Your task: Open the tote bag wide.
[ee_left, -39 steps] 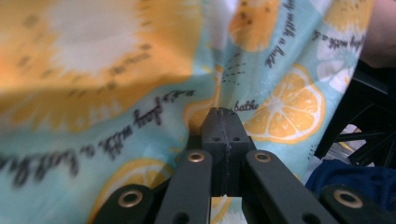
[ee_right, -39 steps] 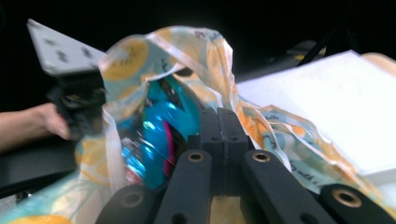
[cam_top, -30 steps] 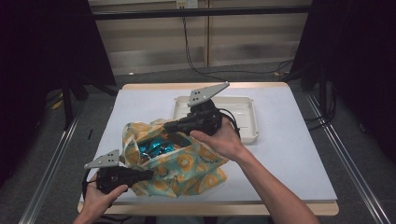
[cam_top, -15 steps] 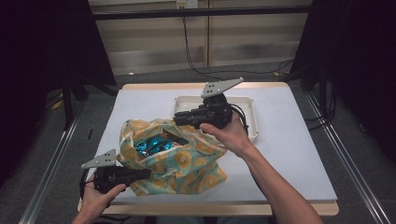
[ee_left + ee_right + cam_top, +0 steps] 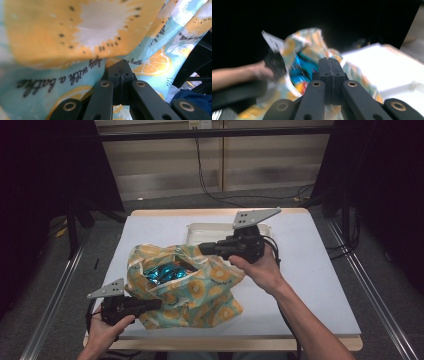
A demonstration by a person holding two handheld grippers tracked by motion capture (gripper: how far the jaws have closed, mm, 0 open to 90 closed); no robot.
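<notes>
A cloth bag [image 5: 200,292] printed with orange slices on teal lies open on the white table [image 5: 320,285]. Shiny blue packets [image 5: 165,272] show inside its mouth. My left gripper [image 5: 157,304] sits at the bag's near left corner, jaws shut on the fabric [image 5: 75,50], which drapes over the tips [image 5: 120,66]. My right gripper [image 5: 201,249] is held level at the far right rim of the mouth. Its jaws have just been closing and stand shut [image 5: 329,60], seemingly pinching the thin rim. The bag [image 5: 312,42] and blue packets [image 5: 299,67] are blurred there.
A shallow white tray [image 5: 210,227] stands just behind the bag, partly under my right gripper. The table's wooden front edge [image 5: 300,342] runs below the bag. Metal rails [image 5: 380,295] flank the table. Cables hang at the back wall.
My right gripper has moved to the right and slightly up, and the bag's far rim has gone with it, so the mouth gapes wider. My left gripper has stayed put.
</notes>
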